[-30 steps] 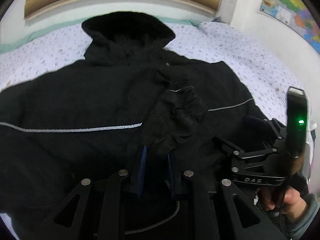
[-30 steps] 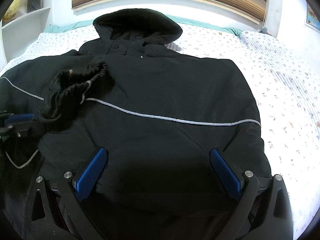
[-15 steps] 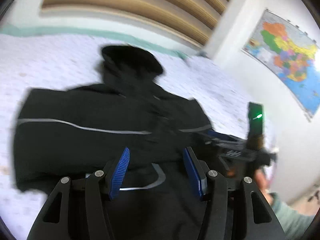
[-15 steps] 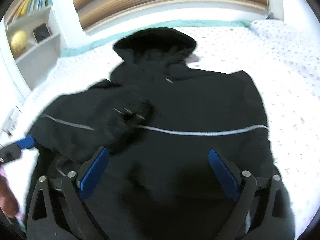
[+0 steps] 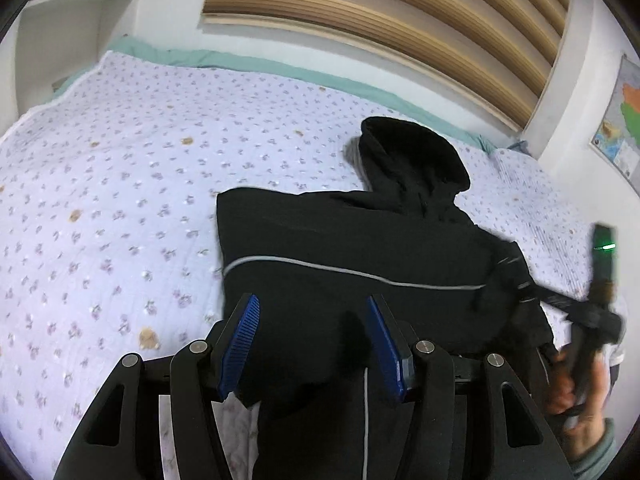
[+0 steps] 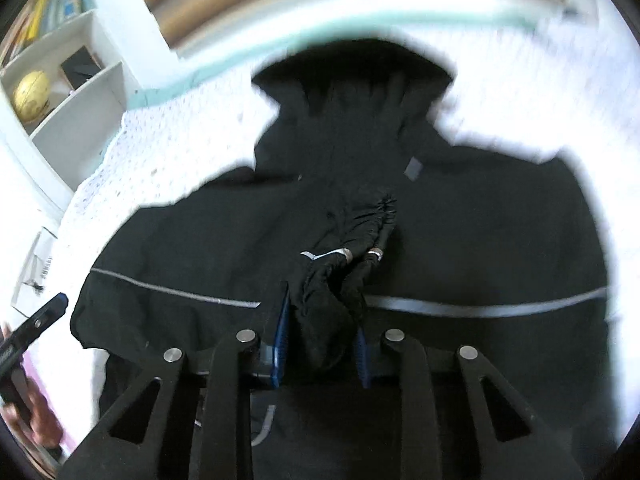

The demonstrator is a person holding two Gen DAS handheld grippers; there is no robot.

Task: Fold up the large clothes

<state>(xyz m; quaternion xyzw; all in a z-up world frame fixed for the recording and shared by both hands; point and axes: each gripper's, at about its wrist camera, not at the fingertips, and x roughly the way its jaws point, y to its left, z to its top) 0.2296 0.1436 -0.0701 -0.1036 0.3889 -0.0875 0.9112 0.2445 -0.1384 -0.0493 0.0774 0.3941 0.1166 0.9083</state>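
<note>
A black hooded jacket [image 5: 352, 248] with a thin grey reflective stripe lies on the bed, hood toward the headboard; it also fills the right wrist view [image 6: 480, 240]. My left gripper [image 5: 314, 344] is open over the jacket's lower edge, holding nothing. My right gripper [image 6: 320, 344] is shut on the bunched black sleeve cuff [image 6: 344, 276], which lies across the jacket's chest. The right gripper also shows at the right edge of the left wrist view [image 5: 532, 300], held by a hand.
The bed has a pale floral quilt [image 5: 120, 200] with much bare surface left of the jacket. A wooden slatted headboard [image 5: 360, 12] runs behind. White shelves [image 6: 60, 92] with a yellow ball stand at the left. A map [image 5: 620, 120] hangs on the right wall.
My left gripper let go of the sleeve cuff, opened and swung left. My right gripper, open a second ago, closed on the cuff.
</note>
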